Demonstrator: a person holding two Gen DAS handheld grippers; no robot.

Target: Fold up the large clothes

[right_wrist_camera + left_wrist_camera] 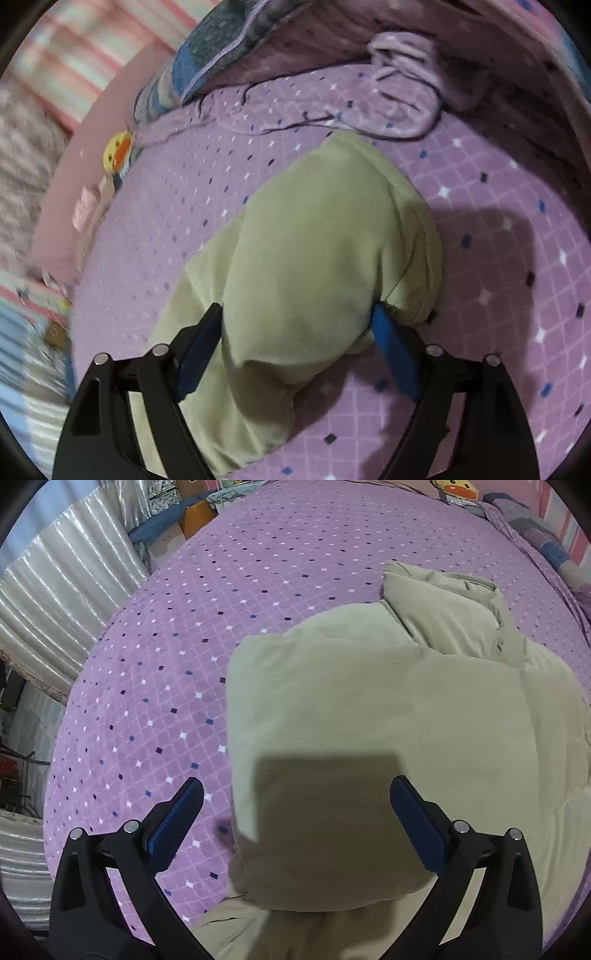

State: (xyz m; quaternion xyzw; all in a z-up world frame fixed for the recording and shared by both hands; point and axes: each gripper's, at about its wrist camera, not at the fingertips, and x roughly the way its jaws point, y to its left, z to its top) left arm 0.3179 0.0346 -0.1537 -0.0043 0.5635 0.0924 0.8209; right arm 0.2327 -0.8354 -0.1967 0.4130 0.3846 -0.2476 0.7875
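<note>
Puffy olive jacket (369, 709) (corduroy-ish) on fleecy purple bedspread (166, 646).

We see the right tongs (297, 325) spread wide around a bunched fold of the pale green garment (314, 240), both blue pads touching cloth. It lies on the purple diamond-patterned bed (498, 258), a rumpled blanket (406, 85) at one o'clock.

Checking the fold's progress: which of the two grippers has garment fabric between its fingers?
The right gripper: a bulge of the green garment fills the gap between its blue pads. The left gripper just hovers wide open above the fabric.
</note>
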